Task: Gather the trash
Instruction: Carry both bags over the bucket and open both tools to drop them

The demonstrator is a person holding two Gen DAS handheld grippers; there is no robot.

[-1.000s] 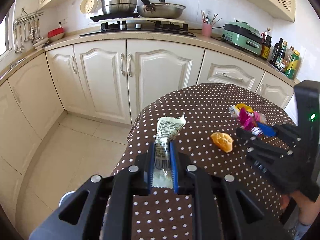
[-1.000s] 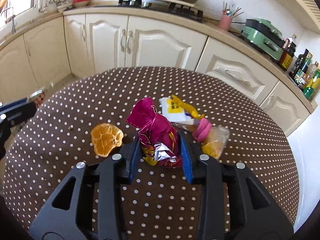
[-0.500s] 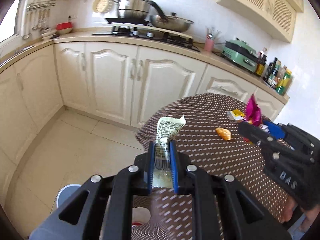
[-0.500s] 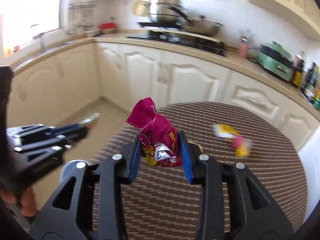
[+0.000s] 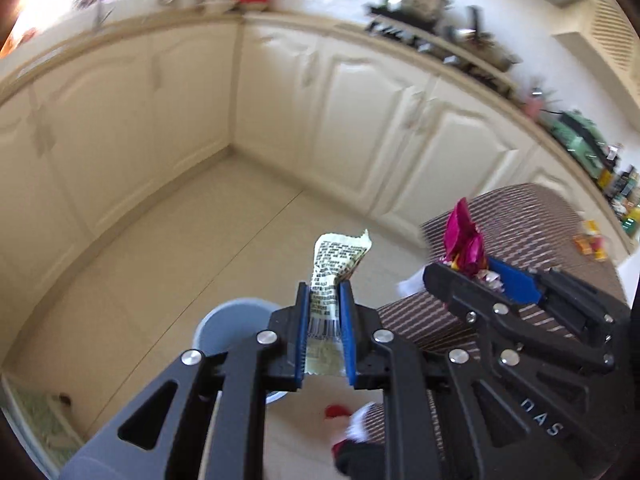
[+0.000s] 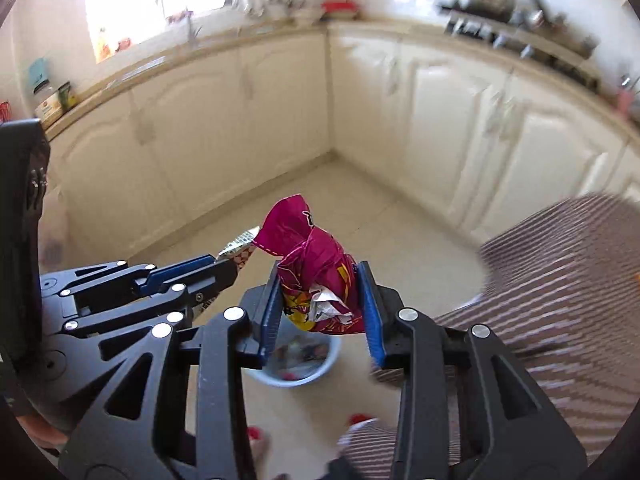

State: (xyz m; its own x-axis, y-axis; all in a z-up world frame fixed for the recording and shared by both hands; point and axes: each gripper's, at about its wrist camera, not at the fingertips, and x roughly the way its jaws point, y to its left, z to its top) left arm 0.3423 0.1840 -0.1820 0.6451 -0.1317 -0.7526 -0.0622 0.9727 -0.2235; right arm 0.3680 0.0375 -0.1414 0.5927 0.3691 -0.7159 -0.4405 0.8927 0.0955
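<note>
Two pieces of trash are in hand. The left gripper (image 5: 324,328) is clamped on a pale printed wrapper (image 5: 334,268), and the right gripper (image 6: 320,304) is clamped on a crumpled magenta wrapper (image 6: 314,264). Both are carried beyond the edge of the table (image 6: 568,264), above open floor. The bin (image 6: 296,364), a pale blue bucket, stands on the floor just beside the table edge, directly below the magenta wrapper in the right wrist view; it already holds some items, too blurred to identify. Neither wrapper is released yet. Judged from this, pickup of these two pieces is done and the drop remains. More trash (image 5: 590,240) lies on the table well away from the bin, so further trips appear necessary. Floor around the bin is clear toward the cabinets (image 6: 460,128); the table edge is the only close obstacle.
</note>
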